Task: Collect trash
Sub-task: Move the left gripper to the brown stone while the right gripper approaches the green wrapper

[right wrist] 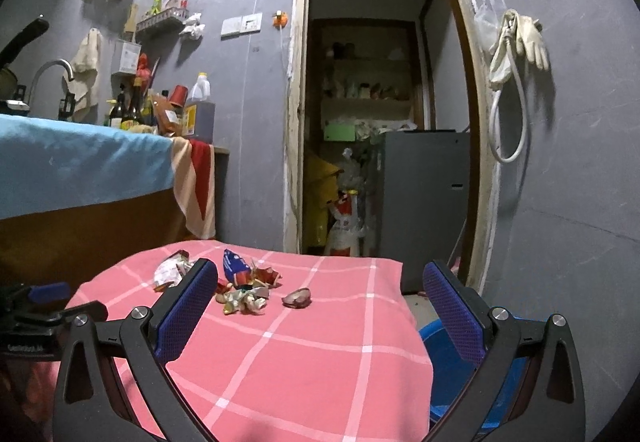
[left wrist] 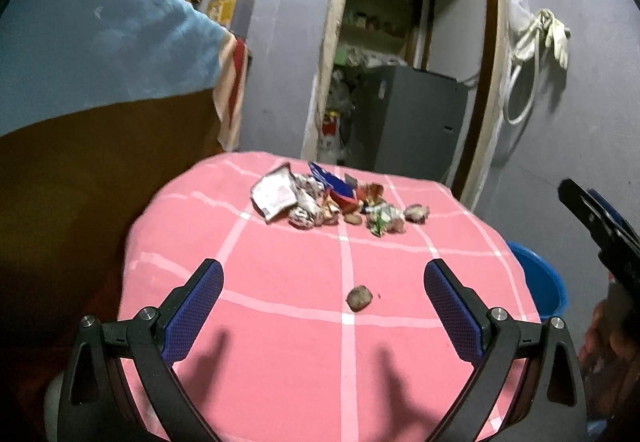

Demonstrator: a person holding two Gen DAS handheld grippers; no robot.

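While both grippers hang over the pink checked cloth (left wrist: pixel 280 322), nothing is in them. The left gripper (left wrist: pixel 323 282) has its fingers spread wide, and a small brown scrap (left wrist: pixel 359 298) lies on the cloth between them. The right gripper (right wrist: pixel 320 282) is spread wide too. The trash pile (left wrist: pixel 320 198) sits near the far edge. A blue bucket (right wrist: pixel 440 362) stands beside the table.
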